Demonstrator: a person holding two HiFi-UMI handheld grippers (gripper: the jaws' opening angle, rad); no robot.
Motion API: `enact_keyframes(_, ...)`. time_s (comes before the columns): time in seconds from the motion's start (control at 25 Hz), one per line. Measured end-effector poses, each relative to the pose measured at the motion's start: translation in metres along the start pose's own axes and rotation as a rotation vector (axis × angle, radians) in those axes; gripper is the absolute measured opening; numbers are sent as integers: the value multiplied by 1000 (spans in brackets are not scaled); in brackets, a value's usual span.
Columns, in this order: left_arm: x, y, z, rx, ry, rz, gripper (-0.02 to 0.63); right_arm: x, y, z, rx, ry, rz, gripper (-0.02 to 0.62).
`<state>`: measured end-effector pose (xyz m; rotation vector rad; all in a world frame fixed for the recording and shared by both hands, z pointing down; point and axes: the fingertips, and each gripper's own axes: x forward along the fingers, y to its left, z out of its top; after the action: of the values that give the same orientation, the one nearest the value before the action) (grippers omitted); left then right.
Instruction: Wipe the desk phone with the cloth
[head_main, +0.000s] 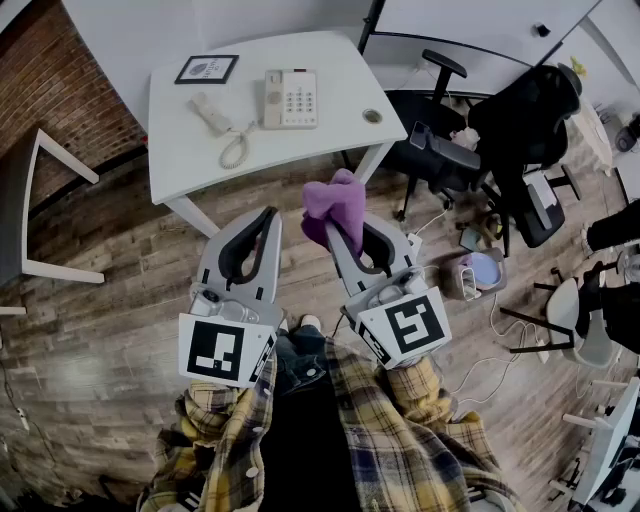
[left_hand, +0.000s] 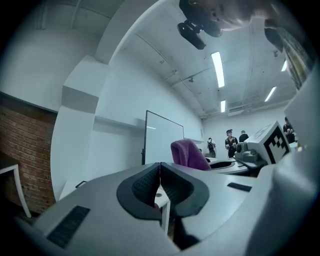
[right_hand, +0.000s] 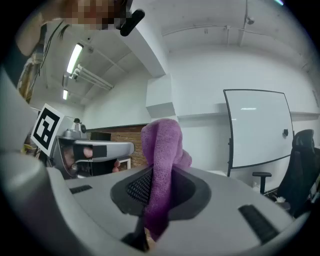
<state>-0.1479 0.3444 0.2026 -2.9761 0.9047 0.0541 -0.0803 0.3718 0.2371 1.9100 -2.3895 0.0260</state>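
Pinching purple cloth (right_hand: 161, 145), right tool (head_main: 342, 228) (tail hidden)

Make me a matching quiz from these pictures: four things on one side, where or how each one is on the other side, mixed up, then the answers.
1 cloth
2 handset
3 left gripper
4 picture frame

A shut, empty
B far left corner of the desk
C clamped in the right gripper
D off the phone, lying beside it

Pairs: 1-C, 2-D, 3-A, 4-B

left hand-held gripper (head_main: 270, 216): jaws together, empty | right hand-held gripper (head_main: 343, 228): jaws clamped on cloth (head_main: 335, 196)
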Motion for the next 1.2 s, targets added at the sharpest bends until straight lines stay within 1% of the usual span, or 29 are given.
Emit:
enact_keyframes(0.4,-1,-21,1,19,-6,29,17,-23,-11,0,9,-38,16,71)
enact_keyframes(0.68,0,-17,1,27,2,72,17,-25,-19,-6,28,-39,38,71)
enact_keyframes(0.84,12,-2,-2,23,5,88,17,-10,-28,-8,50,-43,48,71)
enact_keyframes(1.0,31,18,-10,18,7,85,17,17,-38,-13,60,-36,50,71)
enact_keyframes(1.2,71,63,-15,15,5,84,17,73,-57,-14,60,-25,52,71)
